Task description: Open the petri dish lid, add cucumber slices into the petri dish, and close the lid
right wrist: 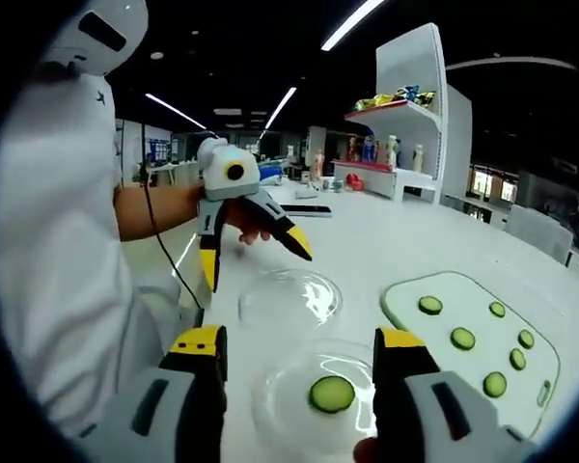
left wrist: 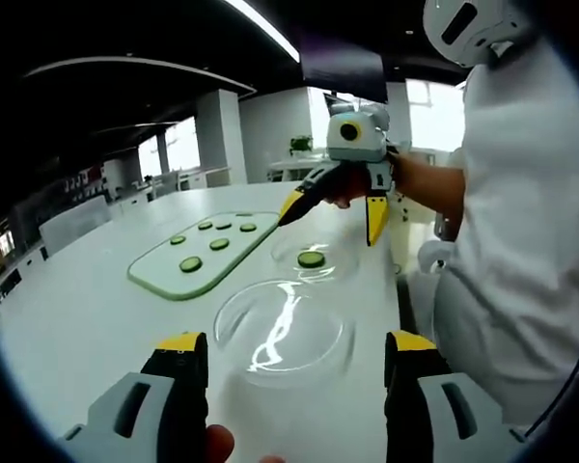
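In the left gripper view, the left tongs (left wrist: 296, 371), spread and empty, hover just before the clear lid (left wrist: 283, 331) on the worktop (left wrist: 77, 318). In the right gripper view, the right tongs (right wrist: 299, 371), spread too, straddle the petri dish (right wrist: 270, 405) holding one cucumber slice (right wrist: 332, 394); the slice tray (right wrist: 405, 299) lies to their right.

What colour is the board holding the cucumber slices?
Pale green board with a white rim, best in the right gripper view.
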